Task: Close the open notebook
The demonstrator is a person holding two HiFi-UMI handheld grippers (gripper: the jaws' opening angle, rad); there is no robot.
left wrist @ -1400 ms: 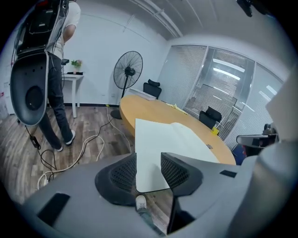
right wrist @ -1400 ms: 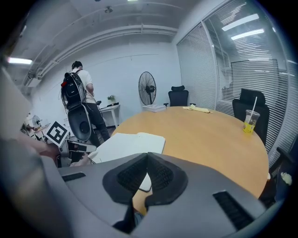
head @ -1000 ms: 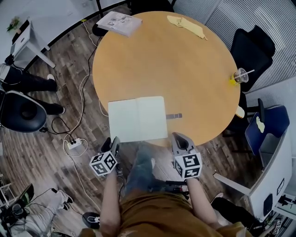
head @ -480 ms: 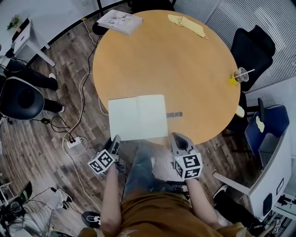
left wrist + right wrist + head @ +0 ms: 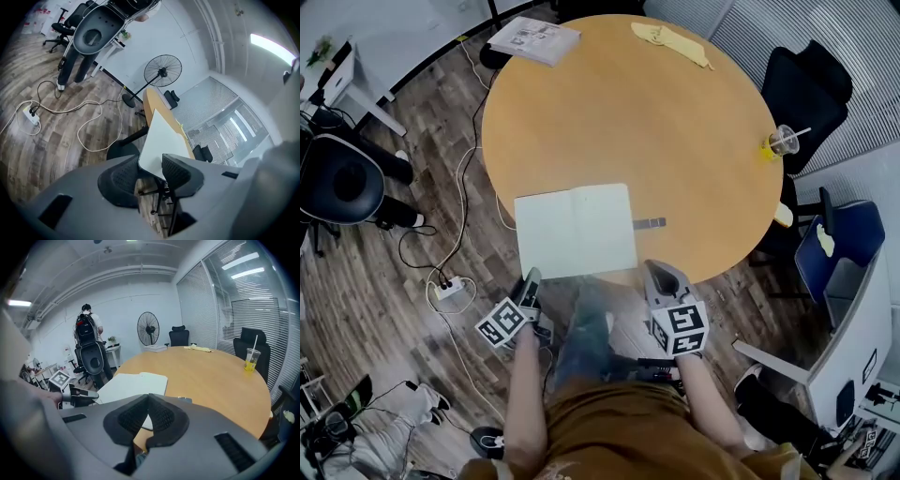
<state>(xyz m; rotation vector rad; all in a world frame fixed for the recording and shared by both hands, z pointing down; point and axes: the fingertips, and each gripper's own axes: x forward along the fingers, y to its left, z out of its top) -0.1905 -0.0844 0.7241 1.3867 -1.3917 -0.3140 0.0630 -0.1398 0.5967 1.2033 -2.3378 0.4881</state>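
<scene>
At the far left a black chair [image 5: 342, 178] stands on the wood floor, and a power strip [image 5: 450, 291] with its cables lies nearer the person. The left gripper [image 5: 531, 278] is rolled onto its side at the table's near edge. Its jaws stand wide but are closing, and the notebook's near left corner shows in the gap between them without either pad pressing on it. The notebook [image 5: 575, 230] lies open and flat on the round table [image 5: 656, 122], at the near edge and between the two grippers, with blank pages up. A small grey strip [image 5: 649, 223] lies just beside its right edge. The right gripper [image 5: 661, 270] hovers at the table edge near the notebook's right corner, its jaws together with nothing between them. A cup [image 5: 781, 142] with a straw stands at the table's far right rim.
</scene>
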